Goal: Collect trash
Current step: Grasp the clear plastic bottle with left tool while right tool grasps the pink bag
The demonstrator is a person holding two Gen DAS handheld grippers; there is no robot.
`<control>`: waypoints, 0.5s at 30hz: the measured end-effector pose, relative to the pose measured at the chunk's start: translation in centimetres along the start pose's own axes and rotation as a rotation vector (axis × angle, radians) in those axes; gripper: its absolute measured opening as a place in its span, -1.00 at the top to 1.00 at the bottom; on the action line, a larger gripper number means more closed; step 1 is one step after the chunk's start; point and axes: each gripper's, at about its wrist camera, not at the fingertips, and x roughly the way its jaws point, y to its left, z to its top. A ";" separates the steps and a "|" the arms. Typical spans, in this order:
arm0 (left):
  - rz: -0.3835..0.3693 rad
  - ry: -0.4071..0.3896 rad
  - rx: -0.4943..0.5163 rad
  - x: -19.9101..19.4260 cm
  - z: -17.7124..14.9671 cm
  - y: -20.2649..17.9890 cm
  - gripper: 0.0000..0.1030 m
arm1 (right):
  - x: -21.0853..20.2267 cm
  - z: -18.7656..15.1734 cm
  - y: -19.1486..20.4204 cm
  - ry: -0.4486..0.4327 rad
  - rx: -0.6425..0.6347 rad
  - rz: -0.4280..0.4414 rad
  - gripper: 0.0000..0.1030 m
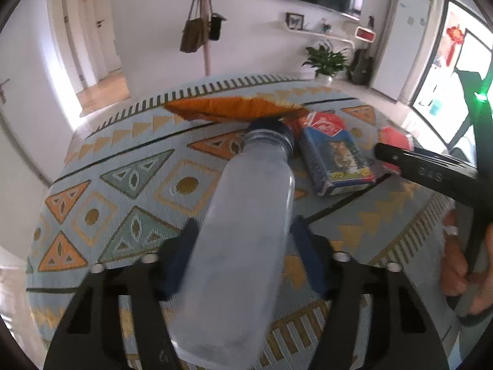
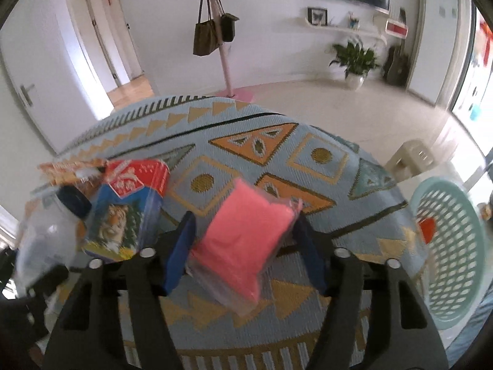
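Patterned rug (image 2: 320,154) is the landmark, covering a raised surface. Mint basket (image 2: 453,246) sits just off the rug's right edge, something red already inside. On the rug's left part lie a blue carton (image 2: 123,215) and, beyond it, an orange wrapper (image 1: 228,109). Bottle (image 1: 243,240), frosted with dark cap, is clamped in the left gripper (image 1: 243,246), lifted and tilted above the rug, cap toward the wrapper. Pink packet (image 2: 246,237) is clamped in the right gripper (image 2: 243,246), held above mid-rug. Both grippers clenched on loads. Step, by my read: carry phase, both picks done, nothing released yet. Next move calls for swinging the right gripper over to the basket and opening above its rim, then the bottle; the left has farther to cross, over the carton. Carton and wrapper still to collect.
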 end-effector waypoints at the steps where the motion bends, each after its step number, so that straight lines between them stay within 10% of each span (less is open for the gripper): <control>1: 0.003 0.008 -0.006 0.1 -0.1 0.0 0.09 | -0.1 -0.1 -0.1 -0.001 -0.003 0.006 0.22; 7: 0.002 -0.045 -0.011 -2.2 -1.1 -1.4 0.14 | -2.7 -1.2 -1.7 -0.041 0.016 0.069 0.33; 15: -0.175 -0.190 -0.028 -7.6 -1.0 -6.2 0.14 | -10.2 -1.7 -5.4 -0.209 0.024 0.046 0.33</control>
